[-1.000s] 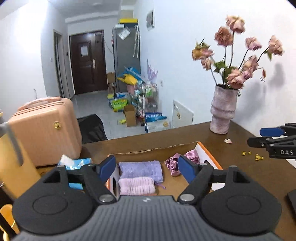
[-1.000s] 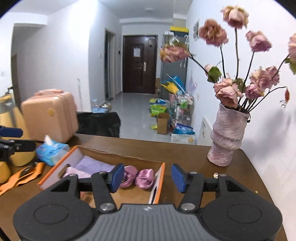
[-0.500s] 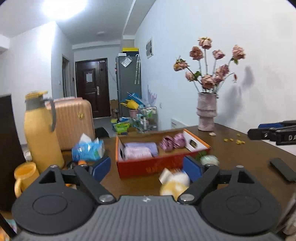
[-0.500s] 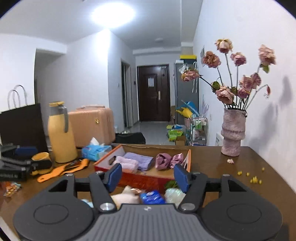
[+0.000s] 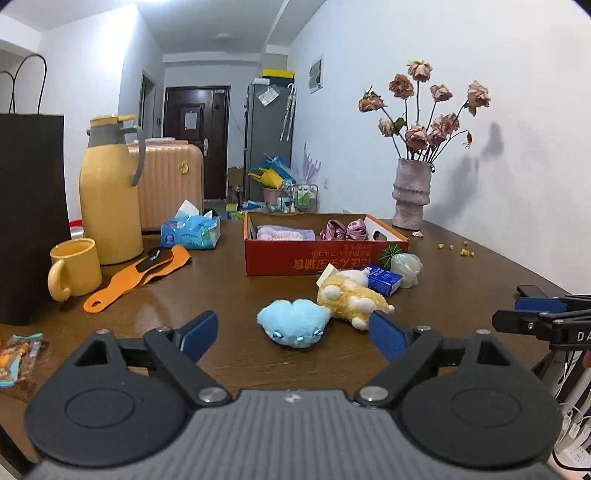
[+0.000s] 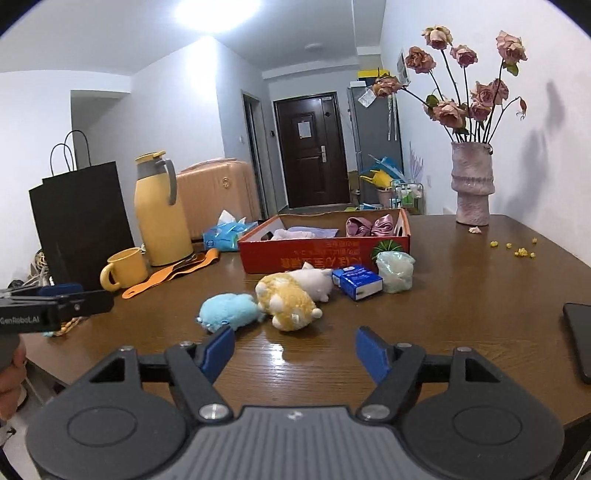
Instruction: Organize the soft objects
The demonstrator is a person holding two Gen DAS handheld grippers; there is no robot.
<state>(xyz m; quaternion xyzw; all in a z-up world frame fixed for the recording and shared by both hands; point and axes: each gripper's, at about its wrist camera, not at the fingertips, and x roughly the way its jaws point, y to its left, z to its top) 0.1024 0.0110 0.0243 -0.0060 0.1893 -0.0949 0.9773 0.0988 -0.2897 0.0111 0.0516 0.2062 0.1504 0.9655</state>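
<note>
Lying just ahead of wide-open, empty left gripper [image 5: 291, 334], fluffy light-blue plush toy [image 5: 293, 322], right gripper [image 6: 295, 349] jaws just opened further, empty, upside-down Chinese lettering on red cardboard box [image 5: 325, 261].

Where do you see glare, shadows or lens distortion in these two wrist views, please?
Left wrist view: flowers cast a soft shadow on the wall; fisheye bends the room's edges. Right wrist view: the ceiling light is blown out and glares off the table between the open right gripper fingers.

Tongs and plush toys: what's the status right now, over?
Left tongs and right tongs empty, jaws just opening. Blue plush, yellow plush, white plush on table, outside red box. Path clear.
</note>
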